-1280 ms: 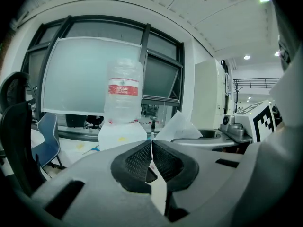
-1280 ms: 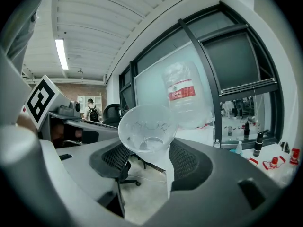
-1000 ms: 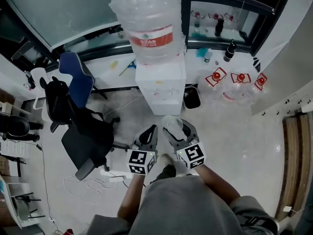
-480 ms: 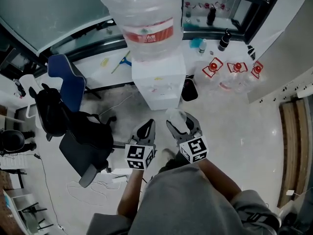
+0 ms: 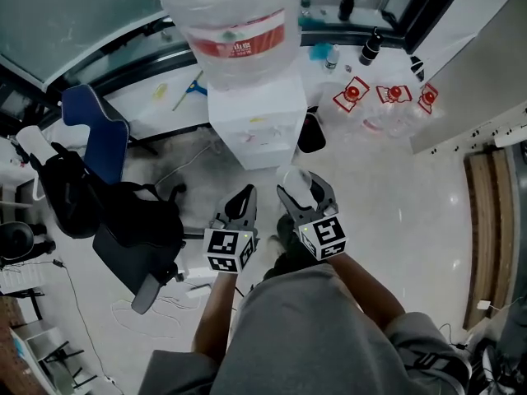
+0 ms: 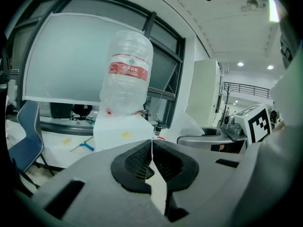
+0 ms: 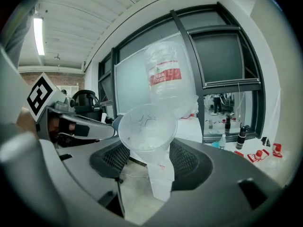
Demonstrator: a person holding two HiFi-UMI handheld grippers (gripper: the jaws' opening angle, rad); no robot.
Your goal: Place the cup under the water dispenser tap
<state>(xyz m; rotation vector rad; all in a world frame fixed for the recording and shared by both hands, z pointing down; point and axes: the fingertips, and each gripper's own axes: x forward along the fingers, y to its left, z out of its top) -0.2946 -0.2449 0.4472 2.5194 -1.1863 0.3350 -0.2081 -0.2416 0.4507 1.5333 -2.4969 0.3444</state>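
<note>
head view: the right gripper (image 5: 303, 189) is clamped on a clear plastic cup (image 5: 292, 179), one jaw on each side of the cup wall. the cup is held upright in the air, mouth up, on the near side of the water dispenser (image 5: 257, 126) and well apart from it. the left gripper (image 5: 244, 197) is just left of the right one, with its jaws pressed together and nothing between them.

right gripper view: the cup (image 7: 147, 126) sits between the two black pads (image 7: 113, 157), and the inverted water bottle (image 7: 165, 74) rises beyond it.

left gripper view: the jaw tips of the left gripper (image 6: 152, 143) meet in a thin line; the white dispenser body (image 6: 120, 134) stands beyond them.

surroundings, head view: light floor (image 5: 370, 204) lies between the grippers and the dispenser front. a black office chair (image 5: 136, 229) stands to the near left, and a blue chair (image 5: 90, 130) to the far left. a black bag (image 5: 311, 132) sits just beside the dispenser base on its right. red-capped clear bottles (image 5: 387, 97) lie on the floor to the far right. a white cable (image 5: 165, 303) trails across the near-left floor. the dispenser taps are too small to make out.
</note>
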